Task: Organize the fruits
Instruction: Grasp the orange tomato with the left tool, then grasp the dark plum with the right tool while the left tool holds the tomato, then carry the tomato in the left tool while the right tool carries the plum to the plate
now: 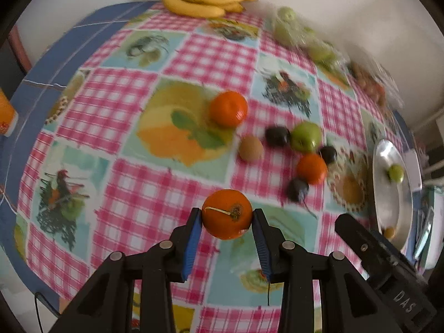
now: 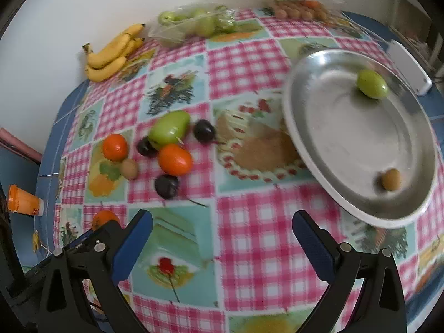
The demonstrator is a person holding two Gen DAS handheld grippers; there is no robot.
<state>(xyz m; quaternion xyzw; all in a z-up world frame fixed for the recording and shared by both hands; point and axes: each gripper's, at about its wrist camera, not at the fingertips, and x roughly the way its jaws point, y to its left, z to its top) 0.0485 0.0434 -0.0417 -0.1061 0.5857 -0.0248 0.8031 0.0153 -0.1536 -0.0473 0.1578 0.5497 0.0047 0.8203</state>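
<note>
My left gripper (image 1: 226,217) is shut on an orange tangerine (image 1: 227,213) and holds it above the tablecloth. It shows at the lower left of the right wrist view (image 2: 104,219). My right gripper (image 2: 222,222) is open and empty over the cloth, left of a metal tray (image 2: 327,144). The tray holds a green fruit (image 2: 371,84) and a small brown fruit (image 2: 390,179). Loose on the cloth lie two tangerines (image 2: 175,159) (image 2: 114,147), a green apple (image 2: 169,126), a kiwi (image 2: 129,168) and three dark plums (image 2: 204,130).
Bananas (image 2: 111,52) lie at the back by the wall. A bag of green fruit (image 2: 194,23) and a clear box of small fruit (image 2: 299,8) sit at the far edge. An orange cup (image 2: 23,199) stands at the left. A white object (image 2: 410,66) lies behind the tray.
</note>
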